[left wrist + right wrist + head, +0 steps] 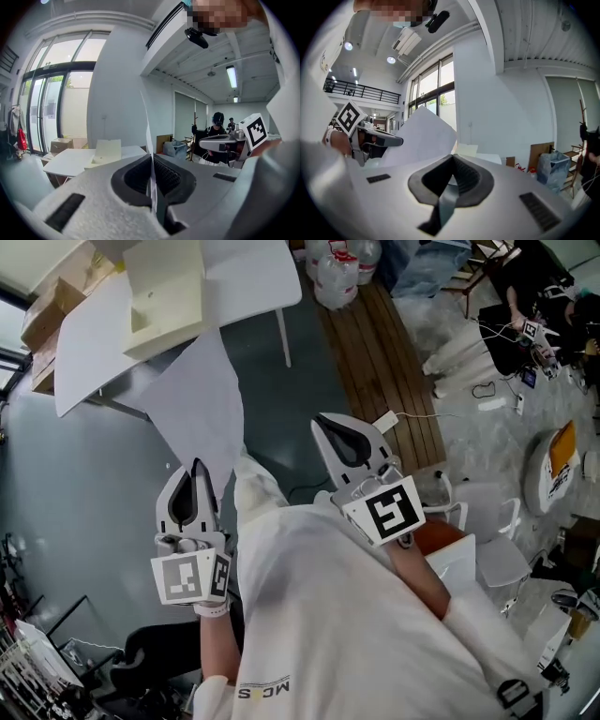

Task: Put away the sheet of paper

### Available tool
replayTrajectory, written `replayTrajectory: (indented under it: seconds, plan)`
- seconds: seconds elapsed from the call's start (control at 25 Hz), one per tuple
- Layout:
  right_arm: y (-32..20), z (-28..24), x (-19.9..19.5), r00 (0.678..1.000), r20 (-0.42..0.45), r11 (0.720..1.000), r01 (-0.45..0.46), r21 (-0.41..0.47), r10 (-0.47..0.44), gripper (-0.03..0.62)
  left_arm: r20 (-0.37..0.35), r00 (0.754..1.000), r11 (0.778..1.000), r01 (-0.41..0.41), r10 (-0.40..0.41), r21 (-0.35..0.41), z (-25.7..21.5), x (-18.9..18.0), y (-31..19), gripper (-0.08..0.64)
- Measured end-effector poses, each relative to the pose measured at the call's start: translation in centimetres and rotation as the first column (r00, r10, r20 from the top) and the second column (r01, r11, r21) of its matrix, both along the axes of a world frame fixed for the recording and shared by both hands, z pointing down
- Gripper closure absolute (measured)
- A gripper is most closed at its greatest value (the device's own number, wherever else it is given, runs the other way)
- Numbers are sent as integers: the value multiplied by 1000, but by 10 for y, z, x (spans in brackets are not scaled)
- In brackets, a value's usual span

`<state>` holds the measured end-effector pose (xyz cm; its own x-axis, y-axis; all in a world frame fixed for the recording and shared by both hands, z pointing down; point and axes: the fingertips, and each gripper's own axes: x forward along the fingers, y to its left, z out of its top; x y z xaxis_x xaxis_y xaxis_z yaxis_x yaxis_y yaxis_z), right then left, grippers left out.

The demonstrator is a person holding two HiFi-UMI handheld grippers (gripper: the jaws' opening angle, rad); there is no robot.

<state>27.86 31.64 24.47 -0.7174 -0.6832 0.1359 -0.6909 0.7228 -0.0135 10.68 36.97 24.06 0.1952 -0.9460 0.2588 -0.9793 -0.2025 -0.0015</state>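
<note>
In front of the person's chest, the left claw [195, 469] is clamped tight on the paper [202, 404]. In the left gripper view we see the sheet edge-on as a thin white line running up from between the closed pads. The right claw [326, 424] has its jaws together with nothing between them. It sits beside the left claw, apart from the sheet.

The paper is a plain white, flat, thin sheet, held in the air. It reaches from the left claw toward the tabletop [84, 343], and we cannot tell whether its far end touches it. Both claws have white, rough-looking shells with dark ribbed pads, and each carries a cube with black square markers.

The tabletop is white and smooth, with a cream open box [169, 296] on it and brown cartons [52, 315] at its far side. Below is a grey floor [94, 474], and a slatted wood panel [384, 371] lies to the right. The room has white walls, tall windows [61, 103] and ceiling strip lights [230, 76].
</note>
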Motion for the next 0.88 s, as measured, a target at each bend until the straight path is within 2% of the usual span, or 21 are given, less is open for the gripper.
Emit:
replayTrajectory:
  seconds: [0.2,0.4,0.64,0.76,0.88]
  plan:
    - [-70,25,-66,999,-32,999,-23,-43,22,577,-25,998,998,-55,55,-14,20,-60,-78,535]
    - [-156,24,-146,997,-30,991,-73,-111,71,577,-40,992,992,-123,121,-35,4,-135,-172,535]
    - [-232,13,-225,992,-41,986,-123,-114,119,577,12,980,980,-196,196,-37,-17,-218,-256,535]
    - [-259,6,-259,993,-50,988,-109,-106,104,577,6,978,977,-208,209,-34,-21,-246,-288,535]
    - [-282,1,-276,995,-55,991,-91,-98,86,577,-1,978,976,-206,207,-63,-17,-257,-309,535]
